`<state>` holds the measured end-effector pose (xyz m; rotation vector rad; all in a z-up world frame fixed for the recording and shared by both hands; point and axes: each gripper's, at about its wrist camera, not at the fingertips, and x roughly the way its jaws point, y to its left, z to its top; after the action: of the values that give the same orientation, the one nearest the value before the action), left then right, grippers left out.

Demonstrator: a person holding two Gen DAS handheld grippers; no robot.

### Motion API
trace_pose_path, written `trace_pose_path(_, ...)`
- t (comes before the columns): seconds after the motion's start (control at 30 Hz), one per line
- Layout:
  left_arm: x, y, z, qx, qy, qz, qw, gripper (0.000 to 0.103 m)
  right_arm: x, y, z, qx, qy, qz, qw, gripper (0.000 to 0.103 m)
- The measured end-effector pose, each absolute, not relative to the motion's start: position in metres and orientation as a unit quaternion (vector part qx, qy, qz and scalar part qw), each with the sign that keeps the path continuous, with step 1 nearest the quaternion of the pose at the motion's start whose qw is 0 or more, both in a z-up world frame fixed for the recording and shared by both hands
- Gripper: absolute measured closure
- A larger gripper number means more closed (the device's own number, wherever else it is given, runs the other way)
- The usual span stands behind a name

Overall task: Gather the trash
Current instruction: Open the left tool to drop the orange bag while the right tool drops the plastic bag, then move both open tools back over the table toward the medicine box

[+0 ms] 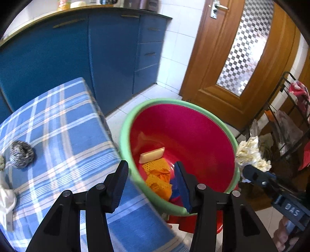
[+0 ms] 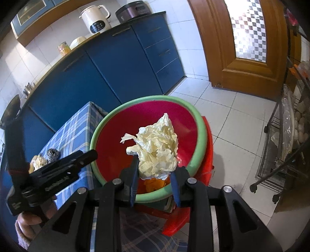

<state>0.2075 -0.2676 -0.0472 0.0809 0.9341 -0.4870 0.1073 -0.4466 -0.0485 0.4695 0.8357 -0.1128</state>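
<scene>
writing: "DAS" on right gripper (image 1: 249, 172) | trash: crumpled cream paper ball (image 2: 158, 147), mid frame over red bowl (image 2: 201, 133), squeezed in its jaws | left gripper (image 1: 150, 186): jaws apart, holding nothing

— What sort of place is this?
— A home kitchen: blue cabinets (image 2: 108, 64) under a dark counter at upper left, with a cream electric kettle (image 2: 96, 19) and a rice cooker (image 2: 133, 10) on top.
— Anything else?
— White floor tiles (image 2: 232, 120), a wooden door (image 2: 238, 48) at upper right.
</scene>
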Motion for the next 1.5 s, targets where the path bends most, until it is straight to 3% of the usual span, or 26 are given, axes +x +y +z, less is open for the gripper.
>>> trace_pose_path(0.2, 0.207, -0.245, -0.034, 0.019, 0.436, -0.213, 0.874, 0.052, 0.124, -0.44, -0.055, 0.225, 0.41, -0.037, 0.883, 0.067)
trace_pose_path(0.33, 0.203, -0.229, -0.025, 0.012, 0.426, -0.199, 0.883, 0.052, 0.133, -0.436, -0.059, 0.219, 0.417, -0.032, 0.881, 0.055)
trace_pose_path(1.0, 0.172, -0.094, 0.009, -0.009, 0.413, -0.025, 0.911, 0.052, 0.103, -0.387, -0.018, 0.209, 0.387, 0.006, 0.898, 0.053)
trace_pose_path(1.37, 0.182, -0.016, -0.01, -0.065, 0.448, 0.076, 0.888, 0.052, 0.082, -0.349, 0.005, 0.19, 0.37, 0.042, 0.908, 0.053)
trace_pose_path(1.5, 0.184, -0.012, -0.023, -0.065, 0.465, 0.082, 0.879, 0.044, 0.081, -0.344, 0.004, 0.189, 0.373, 0.048, 0.907, 0.053)
